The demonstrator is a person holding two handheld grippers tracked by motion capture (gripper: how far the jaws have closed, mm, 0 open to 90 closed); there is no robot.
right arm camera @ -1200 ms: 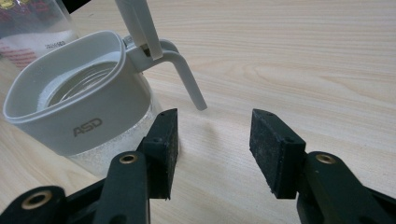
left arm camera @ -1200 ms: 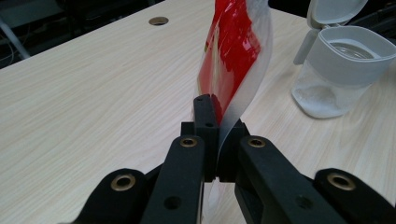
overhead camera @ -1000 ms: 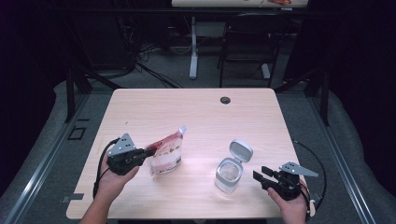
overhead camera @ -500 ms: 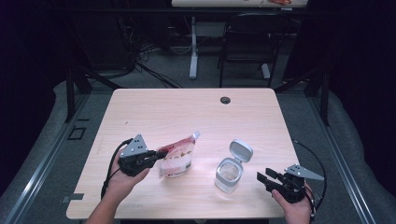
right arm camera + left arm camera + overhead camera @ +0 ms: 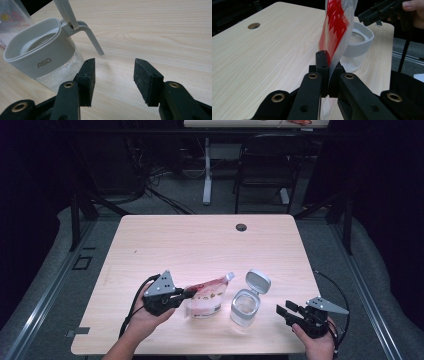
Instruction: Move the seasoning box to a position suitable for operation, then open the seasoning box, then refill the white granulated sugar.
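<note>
Already the left gripper (image 5: pixel 186 294) is pinching the refill pouch (image 5: pixel 206 296) beside the open-lidded jar (image 5: pixel 246 304); pouring is remaining, the right gripper (image 5: pixel 283 311) gaping empty.

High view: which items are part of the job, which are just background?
In the job:
- pouch, clamped in the left gripper
- jar, flip lid open, standing beside the pouch
- right gripper, fingers open and holding nothing, beside the jar

Lying about:
- table with its cable hole
- chair behind the table
- floor cables
</note>
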